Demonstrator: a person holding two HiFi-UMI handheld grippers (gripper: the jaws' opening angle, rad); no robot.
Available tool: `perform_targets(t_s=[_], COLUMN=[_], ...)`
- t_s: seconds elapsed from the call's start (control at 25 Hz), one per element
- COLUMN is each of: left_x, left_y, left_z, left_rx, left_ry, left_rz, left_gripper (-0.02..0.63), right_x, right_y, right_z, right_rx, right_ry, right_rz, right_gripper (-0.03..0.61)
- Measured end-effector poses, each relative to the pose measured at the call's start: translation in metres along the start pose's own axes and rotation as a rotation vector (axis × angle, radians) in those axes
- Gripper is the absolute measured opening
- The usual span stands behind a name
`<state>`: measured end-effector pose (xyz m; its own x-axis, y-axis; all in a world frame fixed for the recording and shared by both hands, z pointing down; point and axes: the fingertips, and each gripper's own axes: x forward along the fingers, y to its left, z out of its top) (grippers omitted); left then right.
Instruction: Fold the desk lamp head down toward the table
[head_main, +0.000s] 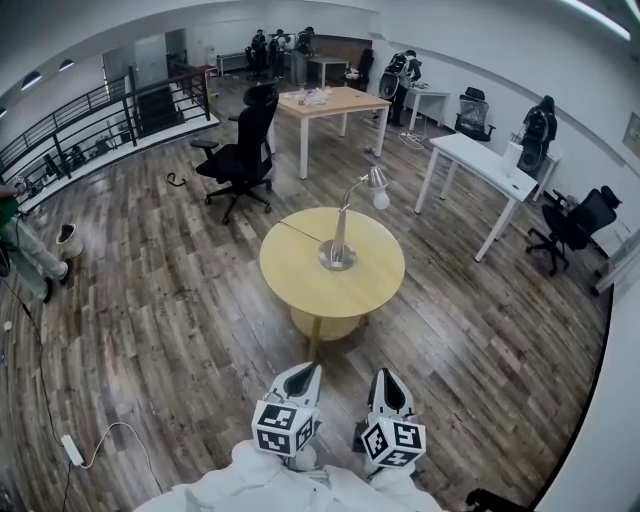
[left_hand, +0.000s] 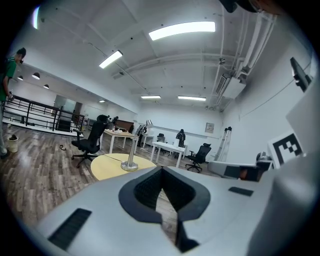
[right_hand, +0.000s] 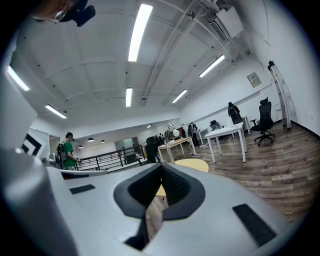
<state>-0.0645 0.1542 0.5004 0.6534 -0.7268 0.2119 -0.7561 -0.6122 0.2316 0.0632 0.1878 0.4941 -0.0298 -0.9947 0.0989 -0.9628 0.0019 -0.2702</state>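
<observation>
A silver desk lamp (head_main: 345, 215) stands upright on a round yellow table (head_main: 300, 285), its head (head_main: 377, 186) raised toward the far right. The same lamp (left_hand: 131, 154) shows ahead in the left gripper view and small and distant (right_hand: 172, 129) in the right gripper view. My left gripper (head_main: 300, 372) and right gripper (head_main: 388, 378) are side by side over the floor, short of the table's near edge and apart from the lamp. Both point at the table. The left gripper (left_hand: 162, 170) and the right gripper (right_hand: 161, 167) have their jaws closed together with nothing between them.
A black office chair (head_main: 245, 150) and a wooden desk (head_main: 335, 100) stand beyond the table. A white desk (head_main: 480, 165) and another chair (head_main: 575, 225) are at the right. A power strip with cable (head_main: 72, 450) lies on the floor at left. A person (head_main: 20, 245) stands far left.
</observation>
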Motion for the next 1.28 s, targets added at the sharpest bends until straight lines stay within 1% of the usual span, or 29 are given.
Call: perform_targets(t_s=[0.24,0.56,0.84,1.04,1.28], left_x=[0.035,0.070,0.097,0.126,0.170], left_y=[0.027,0.041,0.064,0.076,0.096], left_z=[0.008,0.015,0.016,0.021,0.032], left_rx=[-0.014,-0.016,-0.042,-0.048,-0.044], left_ry=[0.016,0.032,0.040,0.037,0.043], left_rz=[-0.015,-0.035,-0.023,0.000,0.018], left_gripper=[-0.001,0.000,-0.001,0.000,-0.002], right_x=[0.039,0.072,0.107,0.141,0.191], right_y=[-0.001,-0.017,-0.023,-0.036,-0.050], right_z=[0.003,0.008,0.007,0.008,0.022], right_rx=[0.000,0.005,0.030,0.044,0.041], right_ry=[0.004,0.008,0.009,0.020,0.006], right_rz=[-0.022,-0.058,-0.041,-0.027,-0.003], right_gripper=[0.014,0.014,0.014,0.014,0.014])
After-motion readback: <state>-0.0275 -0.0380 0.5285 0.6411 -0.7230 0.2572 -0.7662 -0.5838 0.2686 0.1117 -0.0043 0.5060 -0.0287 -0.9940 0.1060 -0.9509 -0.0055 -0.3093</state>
